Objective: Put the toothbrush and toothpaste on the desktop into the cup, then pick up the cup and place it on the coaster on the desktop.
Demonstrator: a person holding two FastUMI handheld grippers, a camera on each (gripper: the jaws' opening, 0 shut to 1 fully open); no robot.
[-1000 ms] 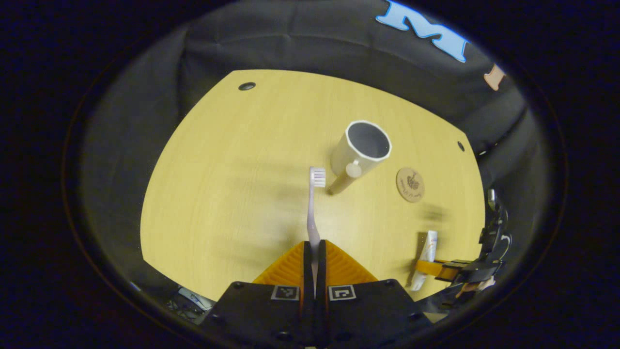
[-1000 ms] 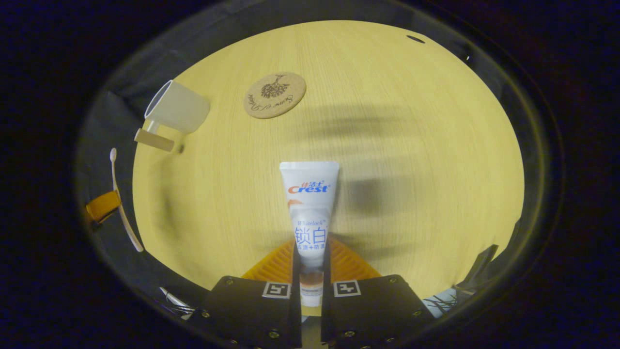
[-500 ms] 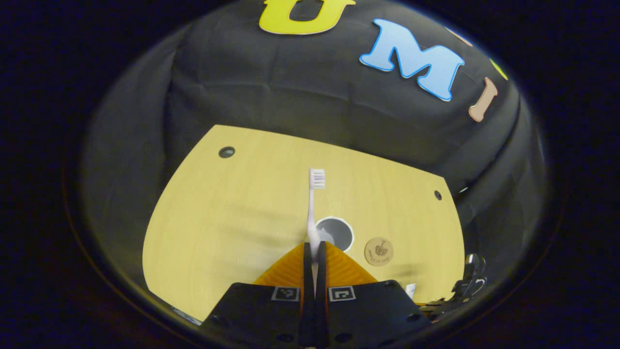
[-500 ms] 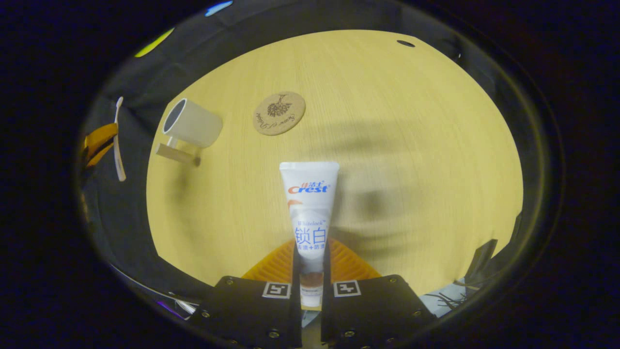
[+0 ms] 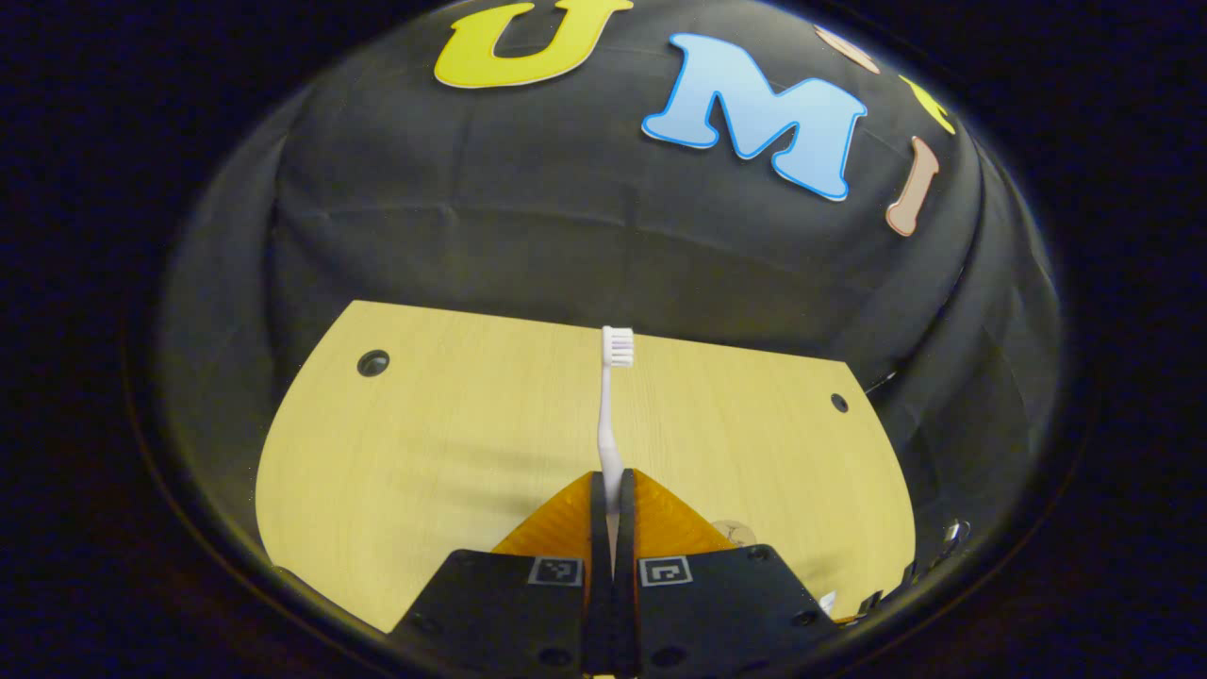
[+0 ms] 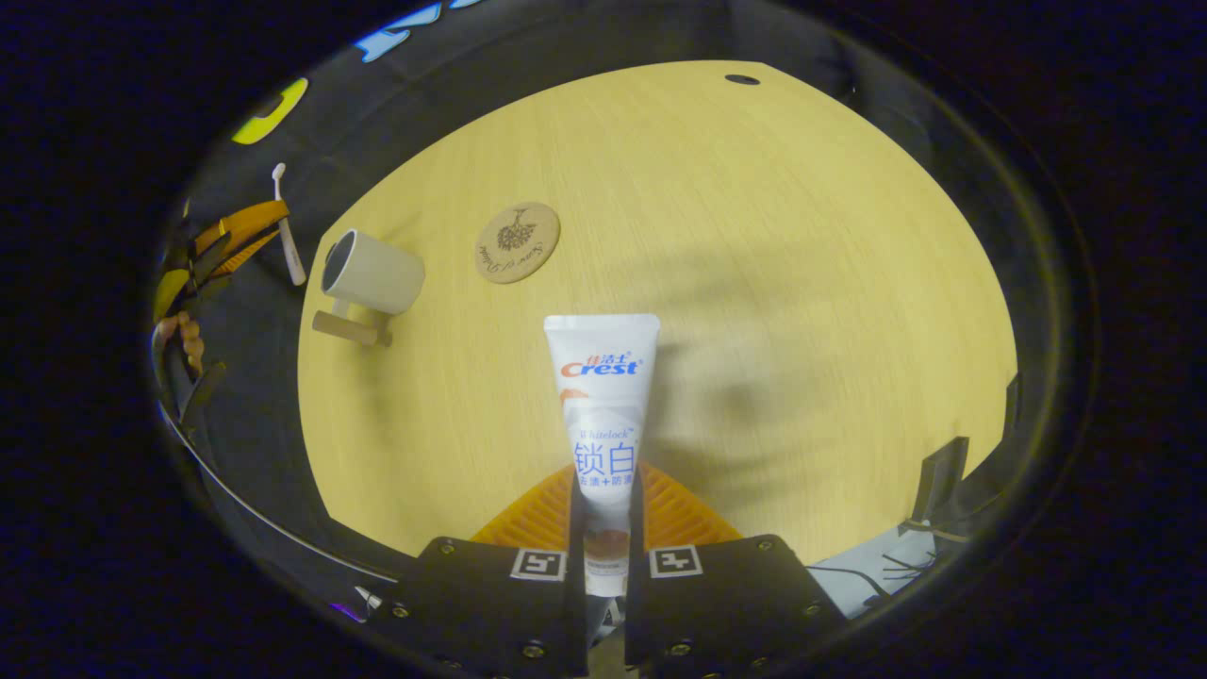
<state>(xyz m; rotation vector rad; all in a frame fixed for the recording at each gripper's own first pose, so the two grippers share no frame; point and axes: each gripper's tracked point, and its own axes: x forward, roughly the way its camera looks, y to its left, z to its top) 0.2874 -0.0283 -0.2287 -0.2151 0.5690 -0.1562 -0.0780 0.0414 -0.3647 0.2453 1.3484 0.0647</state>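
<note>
Pinched upright in the left hand-held gripper [image 5: 611, 500]: a light, stiff toothbrush [image 5: 613, 405], held low on its handle above the desk [image 5: 424, 424]. Clamped in the right hand-held gripper [image 6: 604, 528]: a soft toothpaste tube [image 6: 602, 396], lettered "Crest", taken near its cap end. Waiting on the desk: cup [image 6: 370, 275], just beside the coaster [image 6: 517, 242].

The worktop [image 6: 754, 236] looks like pale wood-grain laminate, smooth with a soft sheen. The toothpaste [image 6: 602, 396] tube is glossy white plastic, the toothbrush [image 5: 610, 415] smooth plastic, and the cup [image 6: 374, 274] matt and off-white with a wood-like handle. The coaster [image 6: 517, 242] looks like matt cork, and the booth wall [image 5: 566, 236] is creased black cloth.
</note>
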